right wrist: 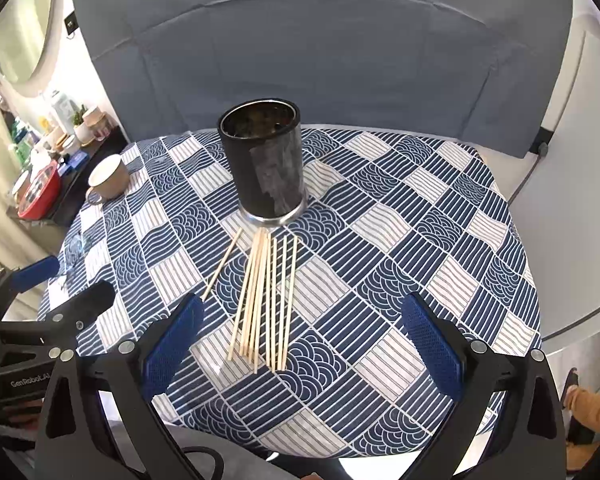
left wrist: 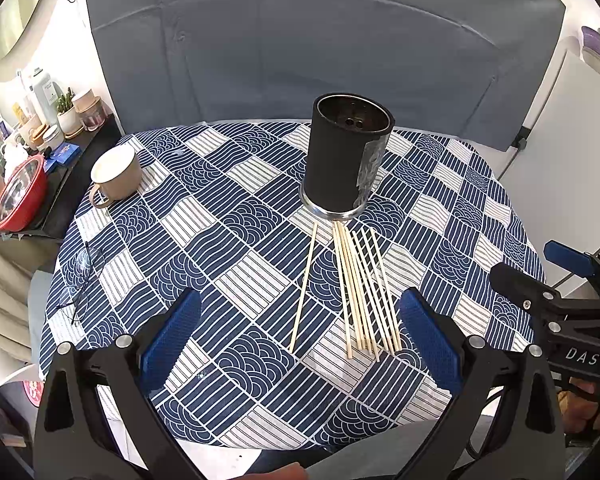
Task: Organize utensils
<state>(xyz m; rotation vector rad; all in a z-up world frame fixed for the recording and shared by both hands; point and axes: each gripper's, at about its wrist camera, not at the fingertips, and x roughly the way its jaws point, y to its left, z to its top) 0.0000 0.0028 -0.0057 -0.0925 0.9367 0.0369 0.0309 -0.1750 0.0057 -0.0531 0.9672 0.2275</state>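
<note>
A dark cylindrical utensil holder (left wrist: 346,160) (right wrist: 265,160) stands upright near the middle of the round table with the blue-and-white patterned cloth (left wrist: 228,216) (right wrist: 400,240). Several wooden chopsticks (left wrist: 360,292) (right wrist: 264,300) lie flat on the cloth in front of the holder, one (left wrist: 304,288) a little apart on the left. My left gripper (left wrist: 300,340) hovers open above the near cloth, nothing between its blue pads. My right gripper (right wrist: 304,344) is open too, with the near chopstick ends just ahead of its left pad. Each gripper shows at the edge of the other's view.
A beige mug (left wrist: 116,176) (right wrist: 108,178) stands at the table's left edge, and a pair of glasses (left wrist: 80,280) lies nearer on the left. A dark side shelf (left wrist: 40,152) holds a red bowl, jars and plants. A grey padded chair back (left wrist: 300,48) rises behind the table.
</note>
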